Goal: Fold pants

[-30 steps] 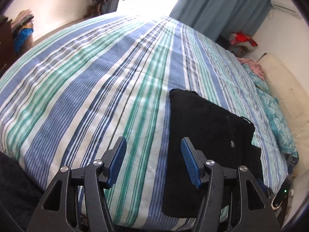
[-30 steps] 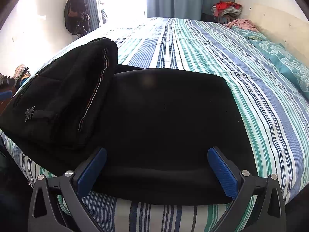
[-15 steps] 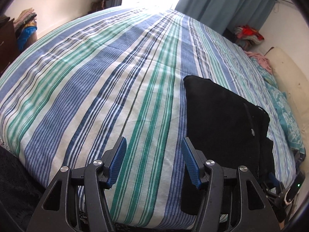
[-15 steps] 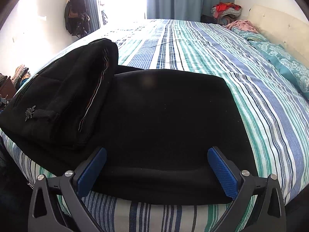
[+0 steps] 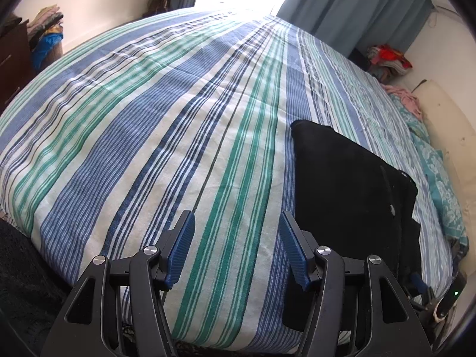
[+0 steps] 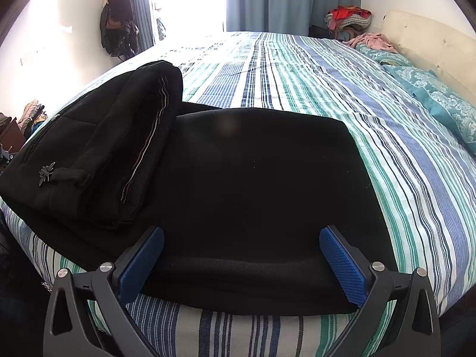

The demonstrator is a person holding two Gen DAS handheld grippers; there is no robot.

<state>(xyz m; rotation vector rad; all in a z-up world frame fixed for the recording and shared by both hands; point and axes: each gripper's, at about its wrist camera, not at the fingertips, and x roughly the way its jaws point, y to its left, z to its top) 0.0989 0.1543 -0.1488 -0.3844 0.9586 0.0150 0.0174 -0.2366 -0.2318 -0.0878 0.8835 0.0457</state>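
Pants (image 6: 253,190) are lying folded, black, across the lower middle of the right wrist frame on the striped bed (image 6: 386,136). Right tongs (image 6: 241,263) are hovering spread wide over them; left tongs (image 5: 236,247) are gaping, holding nothing.

Striped bed (image 5: 148,136) lies bare from nine to twelve o'clock; folded black pants (image 5: 351,184) block three o'clock.
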